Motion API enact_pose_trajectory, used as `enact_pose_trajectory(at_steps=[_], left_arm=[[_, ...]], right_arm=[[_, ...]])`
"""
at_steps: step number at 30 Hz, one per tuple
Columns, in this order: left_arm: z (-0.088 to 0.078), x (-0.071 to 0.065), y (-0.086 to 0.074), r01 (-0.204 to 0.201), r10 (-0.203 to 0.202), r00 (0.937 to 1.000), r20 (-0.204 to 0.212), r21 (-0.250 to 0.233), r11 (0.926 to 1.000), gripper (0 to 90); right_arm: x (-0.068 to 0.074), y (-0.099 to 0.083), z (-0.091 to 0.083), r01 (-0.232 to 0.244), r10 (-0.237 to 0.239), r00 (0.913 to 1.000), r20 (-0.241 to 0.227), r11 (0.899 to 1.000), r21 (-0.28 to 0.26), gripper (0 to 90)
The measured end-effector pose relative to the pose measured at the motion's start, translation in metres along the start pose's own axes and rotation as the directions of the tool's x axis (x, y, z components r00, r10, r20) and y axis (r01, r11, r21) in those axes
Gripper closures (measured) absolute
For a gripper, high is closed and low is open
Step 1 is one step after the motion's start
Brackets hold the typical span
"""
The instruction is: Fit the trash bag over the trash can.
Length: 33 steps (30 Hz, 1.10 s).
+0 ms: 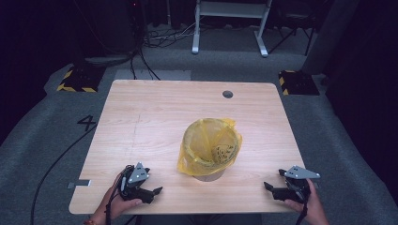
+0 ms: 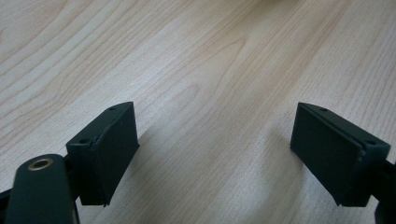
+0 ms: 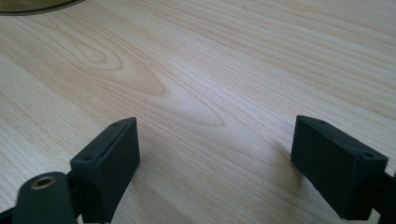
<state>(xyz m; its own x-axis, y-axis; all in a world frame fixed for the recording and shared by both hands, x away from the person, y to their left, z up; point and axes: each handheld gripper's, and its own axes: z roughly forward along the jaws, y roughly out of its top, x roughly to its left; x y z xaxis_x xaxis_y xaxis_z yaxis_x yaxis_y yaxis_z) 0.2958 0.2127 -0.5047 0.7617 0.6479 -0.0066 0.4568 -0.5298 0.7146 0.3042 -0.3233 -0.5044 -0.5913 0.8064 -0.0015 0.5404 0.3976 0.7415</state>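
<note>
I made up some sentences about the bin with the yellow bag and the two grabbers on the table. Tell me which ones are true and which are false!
1. The yellow bag lines a small bin standing on the table. True.
2. The left gripper is squeezing the bag. False: its jaws are open over bare wood, away from the bag.
3. The right gripper is open with nothing between its jaws. True.
4. The bin lies tipped over on its side. False: it stands upright with its mouth facing up.
5. Both grippers are near the person's edge of the table, one on each side of the bin. True.
</note>
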Motion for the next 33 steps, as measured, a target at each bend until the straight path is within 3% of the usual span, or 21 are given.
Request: enact_pose_trajectory(at_steps=[10, 33], left_arm=[[0.0003, 0.0002, 0.0004, -0.001, 0.001, 1.0, 0.0, 0.001, 1.0, 14.8], [0.0017, 0.0015, 0.0015, -0.006, 0.006, 1.0, 0.008, 0.0, 1.0, 14.3]], right_arm=[[0.0025, -0.002, 0.0, -0.016, 0.017, 0.9996, 0.021, 1.0, -0.014, 15.0], [0.002, -0.0014, 0.0001, -0.016, 0.016, 0.9996, 0.021, 1.0, -0.011, 15.0]])
